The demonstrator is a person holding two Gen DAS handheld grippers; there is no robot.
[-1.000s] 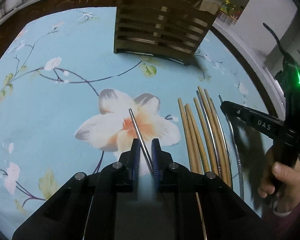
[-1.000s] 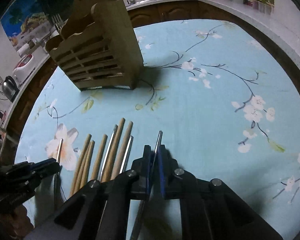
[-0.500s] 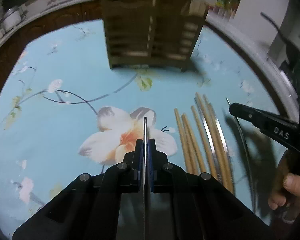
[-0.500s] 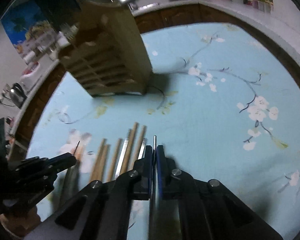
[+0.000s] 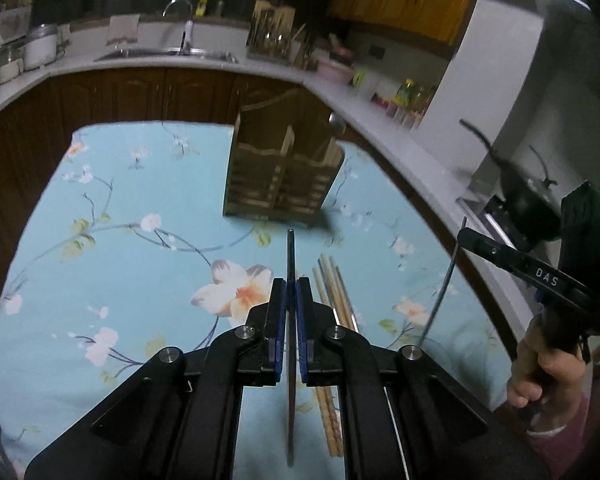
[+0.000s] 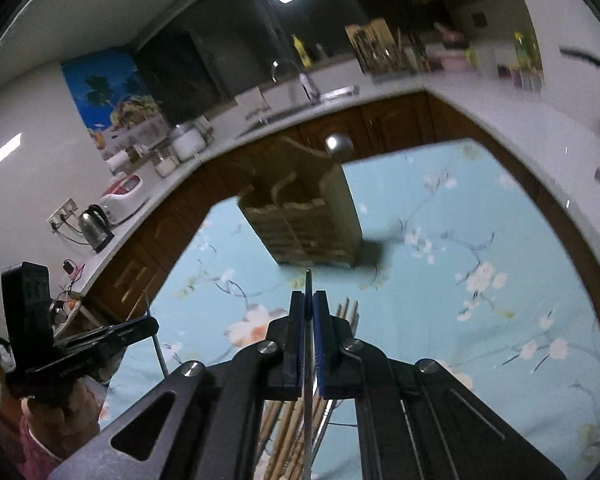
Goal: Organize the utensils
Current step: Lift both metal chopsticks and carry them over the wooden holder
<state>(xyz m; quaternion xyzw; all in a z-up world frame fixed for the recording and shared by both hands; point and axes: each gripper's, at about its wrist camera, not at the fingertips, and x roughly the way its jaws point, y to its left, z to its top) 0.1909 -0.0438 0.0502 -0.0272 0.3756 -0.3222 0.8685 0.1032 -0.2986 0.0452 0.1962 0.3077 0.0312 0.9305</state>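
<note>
We hold the left gripper (image 5: 291,286) clamped on a thin metal chopstick (image 5: 290,256), which runs straight down the slot between the blue pads (image 5: 277,322) and sticks out a little ahead of the tips; its rear end drops out of sight under the gripper body. Our right gripper (image 6: 309,298) pinches a second metal chopstick (image 6: 308,284) the same way, with only a short tip showing ahead of the fingers and the rest blurred below.

Just right of the left gripper, and below and partly beneath it, lie the wooden chopsticks (image 5: 332,280) on the floral tablecloth (image 5: 120,248). From the right wrist they appear under the gripper, mostly covered by the frame, so we cannot count them. Any metal ones among them are hard to pick out.

Farther ahead of both grippers stands the slatted wooden utensil holder (image 5: 284,176), upright on the cloth and well apart from the tips. It is smeared by blur in the right view. A rounded metal spoon end (image 6: 339,144) rises at its far right corner; what else sits inside is hidden.

Beyond the table curves the counter (image 5: 148,60) with sink and jars.
</note>
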